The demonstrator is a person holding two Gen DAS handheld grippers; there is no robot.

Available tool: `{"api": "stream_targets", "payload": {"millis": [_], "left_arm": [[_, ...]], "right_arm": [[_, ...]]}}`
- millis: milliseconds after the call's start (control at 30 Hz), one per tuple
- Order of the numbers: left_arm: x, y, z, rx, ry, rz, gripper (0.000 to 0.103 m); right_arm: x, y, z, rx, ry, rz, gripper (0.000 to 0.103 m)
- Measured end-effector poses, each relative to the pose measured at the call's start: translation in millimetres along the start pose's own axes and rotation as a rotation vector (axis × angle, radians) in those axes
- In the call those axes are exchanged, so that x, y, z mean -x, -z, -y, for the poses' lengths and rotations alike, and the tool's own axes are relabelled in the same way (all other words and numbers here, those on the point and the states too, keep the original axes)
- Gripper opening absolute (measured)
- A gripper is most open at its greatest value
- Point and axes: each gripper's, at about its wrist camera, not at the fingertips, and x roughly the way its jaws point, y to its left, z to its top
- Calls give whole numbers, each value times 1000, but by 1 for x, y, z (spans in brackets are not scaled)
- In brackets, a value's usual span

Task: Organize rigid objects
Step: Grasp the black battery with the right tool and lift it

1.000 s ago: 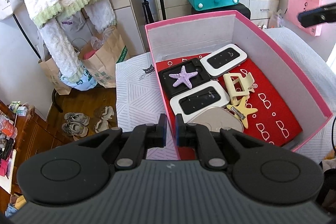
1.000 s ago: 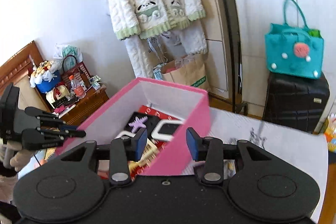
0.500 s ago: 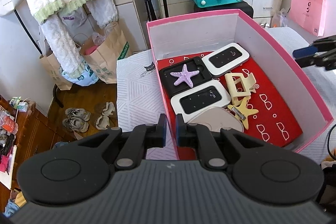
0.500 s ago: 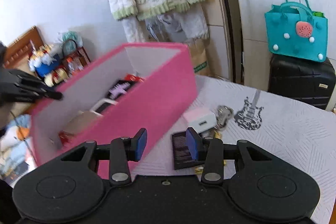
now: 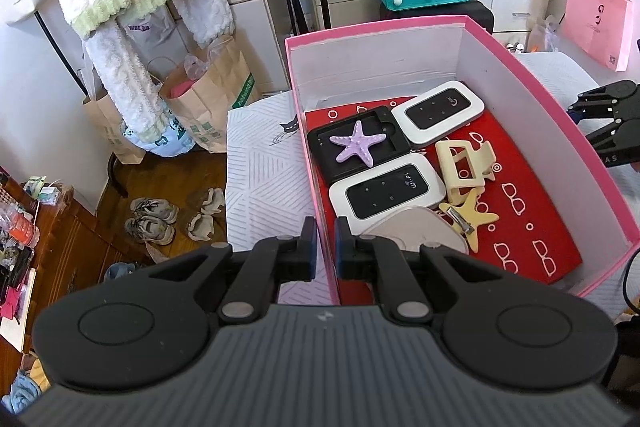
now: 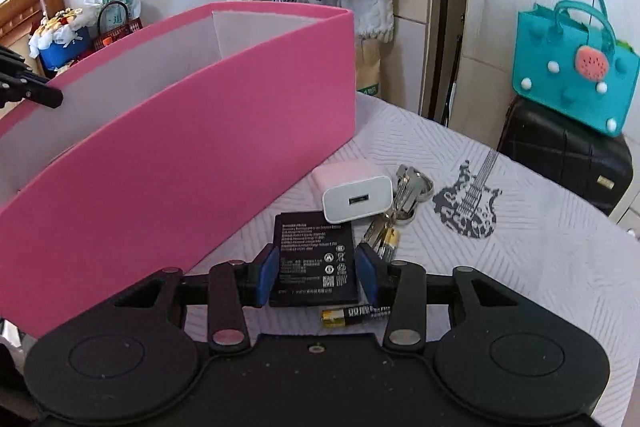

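A pink box (image 5: pixel 552 131) on the table holds two white wifi routers (image 5: pixel 386 189), a black case with a purple starfish (image 5: pixel 356 143), cream hair clips (image 5: pixel 464 163) and a beige flat object. My left gripper (image 5: pixel 325 249) is shut on the box's near left wall. In the right wrist view the box (image 6: pixel 192 155) stands at left. My right gripper (image 6: pixel 316 267) is open, low over the table, with its fingers on either side of a flat black battery (image 6: pixel 314 259). A white charger (image 6: pixel 356 201), keys (image 6: pixel 408 191) and AA batteries (image 6: pixel 356 315) lie beside it.
The white patterned tablecloth (image 6: pixel 520 267) bears a guitar print (image 6: pixel 468 203). A teal bag on a black suitcase (image 6: pixel 568 151) stands behind the table. Paper bags and shoes (image 5: pixel 152 219) are on the floor at left. A pink bag (image 5: pixel 600 19) hangs at right.
My right gripper has dropped from above the box to the table and now straddles the black battery. My left gripper has kept its grip on the box wall.
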Motion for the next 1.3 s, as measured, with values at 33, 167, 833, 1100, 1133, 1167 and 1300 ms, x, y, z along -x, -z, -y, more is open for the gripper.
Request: {"api": "stream_targets", "payload": {"millis": [33, 167, 833, 1100, 1133, 1167, 1300], "left_arm": [[0, 0, 0, 1, 0, -1, 8], [0, 0, 0, 0, -1, -1, 8], [0, 0, -1, 5, 9, 4, 8], [0, 0, -1, 5, 9, 5, 8], [0, 0, -1, 6, 9, 4, 8], [0, 0, -1, 5, 8, 4, 8], [-1, 0, -1, 5, 9, 5, 8]], "right_arm": [[-1, 0, -1, 0, 1, -6, 51], [-8, 0, -6, 24, 29, -30, 55], [11, 7, -42, -14, 56, -144, 55], [4, 6, -42, -4, 65, -82, 55], [4, 6, -43, -7, 69, -83, 54], [5, 6, -42, -16, 72, -85, 54], [13, 5, -37, -61, 68, -62, 54]]}}
